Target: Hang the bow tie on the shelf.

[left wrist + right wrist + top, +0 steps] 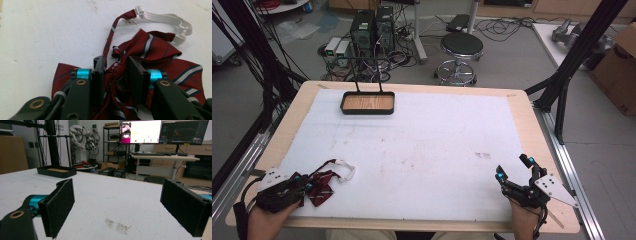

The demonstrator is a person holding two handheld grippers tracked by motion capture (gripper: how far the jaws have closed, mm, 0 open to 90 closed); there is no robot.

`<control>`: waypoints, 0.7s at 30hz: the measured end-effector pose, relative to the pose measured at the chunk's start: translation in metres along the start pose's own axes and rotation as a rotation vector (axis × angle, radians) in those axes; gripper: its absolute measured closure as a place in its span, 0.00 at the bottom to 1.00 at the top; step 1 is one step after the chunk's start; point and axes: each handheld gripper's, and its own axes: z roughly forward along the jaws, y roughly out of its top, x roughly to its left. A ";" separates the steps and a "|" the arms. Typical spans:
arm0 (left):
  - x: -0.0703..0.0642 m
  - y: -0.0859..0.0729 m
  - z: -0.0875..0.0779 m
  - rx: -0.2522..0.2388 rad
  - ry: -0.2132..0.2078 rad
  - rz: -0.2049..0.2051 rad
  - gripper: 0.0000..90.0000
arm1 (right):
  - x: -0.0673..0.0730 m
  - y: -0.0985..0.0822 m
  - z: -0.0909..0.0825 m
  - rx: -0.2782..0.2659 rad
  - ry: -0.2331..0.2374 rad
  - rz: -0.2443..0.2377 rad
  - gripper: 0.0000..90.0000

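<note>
My high view looks forward and down over the whole table (412, 145), with the black tray (367, 103) at its far edge. My left gripper view sits very close above the white surface, facing steeply down at a red striped bow tie (150, 65). My right gripper view rides low, facing nearly level across the table toward the tray (56, 171). It shares the tray and the table with the high view.
</note>
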 end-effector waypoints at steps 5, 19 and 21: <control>-0.007 0.000 -0.001 -0.010 0.045 0.060 0.79 | 0.000 0.000 0.000 -0.003 0.000 0.005 0.12; -0.034 0.052 -0.028 -0.204 0.068 0.369 0.79 | -0.002 -0.001 0.000 -0.001 0.000 0.010 0.12; -0.032 0.062 -0.030 -0.224 0.048 0.383 0.79 | -0.001 -0.001 0.000 -0.001 0.000 0.014 0.12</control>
